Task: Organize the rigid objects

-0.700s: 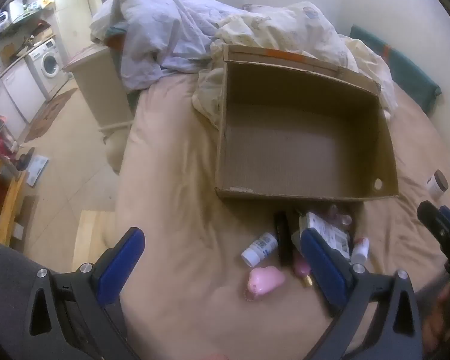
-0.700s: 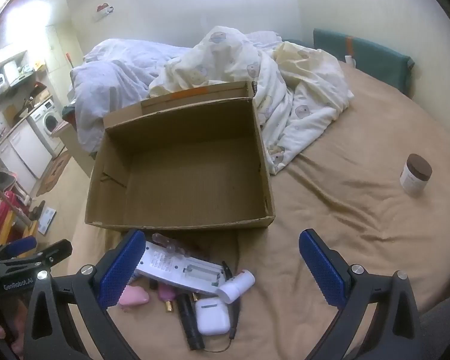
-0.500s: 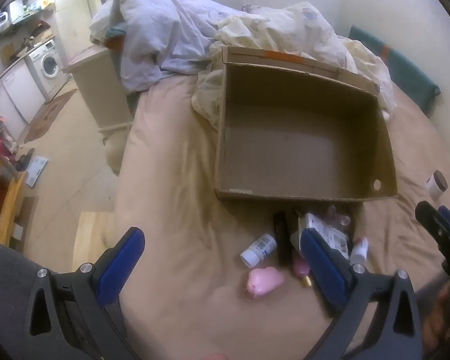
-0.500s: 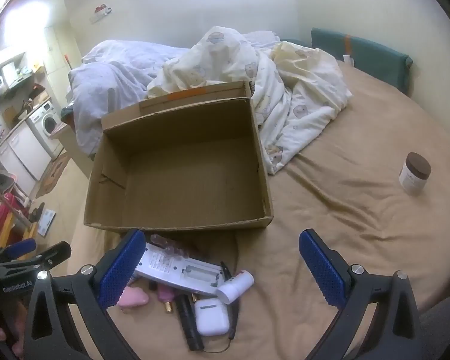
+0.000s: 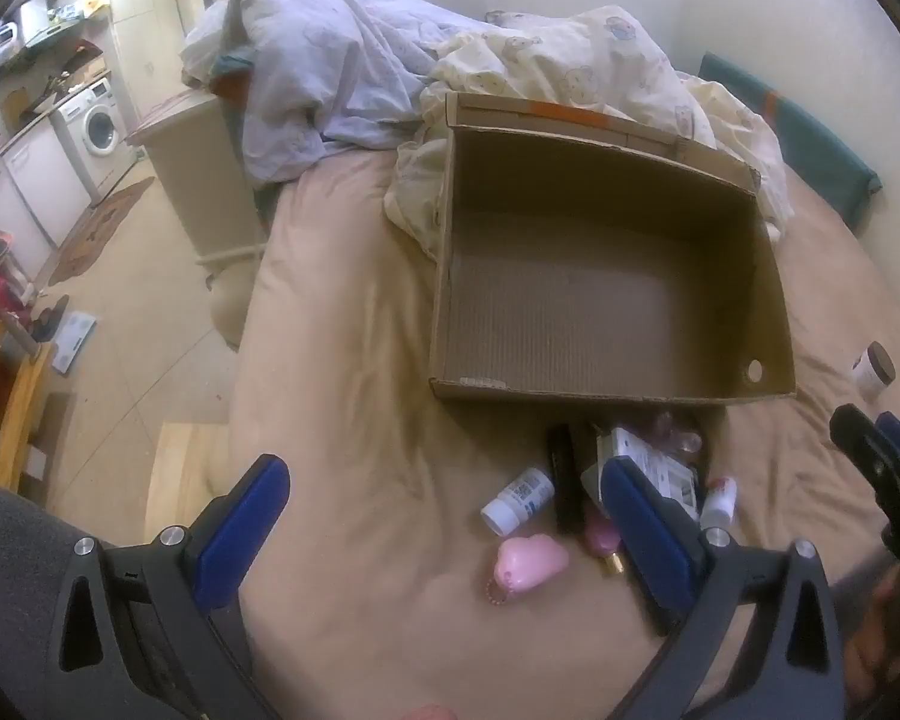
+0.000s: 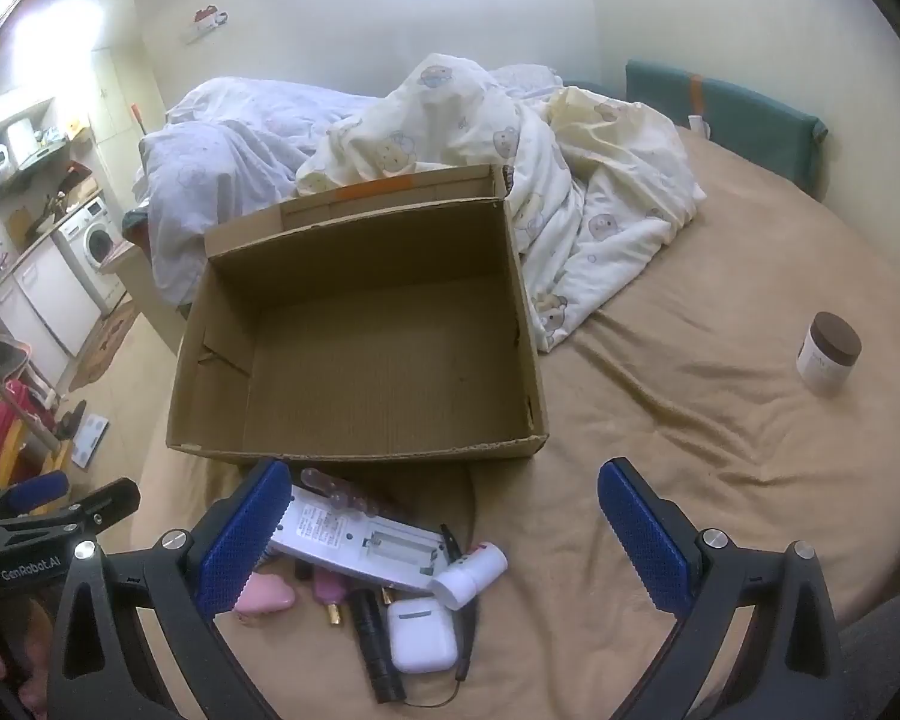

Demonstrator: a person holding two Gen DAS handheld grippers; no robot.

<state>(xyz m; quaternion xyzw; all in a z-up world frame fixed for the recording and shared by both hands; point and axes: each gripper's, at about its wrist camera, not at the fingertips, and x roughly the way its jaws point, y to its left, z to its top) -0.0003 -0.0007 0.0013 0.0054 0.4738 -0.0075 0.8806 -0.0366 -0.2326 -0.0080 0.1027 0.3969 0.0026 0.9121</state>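
Observation:
An open, empty cardboard box (image 5: 606,306) (image 6: 360,348) sits on the tan bed. Just in front of it lies a pile of small items: a white remote-like device (image 6: 360,549), a white earbud case (image 6: 421,635), a white tube (image 6: 469,567), a black stick (image 6: 375,642), a pink heart-shaped case (image 5: 529,561) and a small white bottle (image 5: 517,501). My left gripper (image 5: 444,525) is open and empty above the bed, left of the pile. My right gripper (image 6: 438,531) is open and empty over the pile.
A brown-lidded jar (image 6: 828,360) (image 5: 873,365) stands alone on the bed at the right. Crumpled duvets (image 6: 510,150) lie behind the box. A green cushion (image 6: 726,111) is at the wall. The bed's left edge drops to the floor (image 5: 120,312).
Both grippers have stayed open and almost still; the view has shifted only slightly, with the box a touch nearer in the right wrist view.

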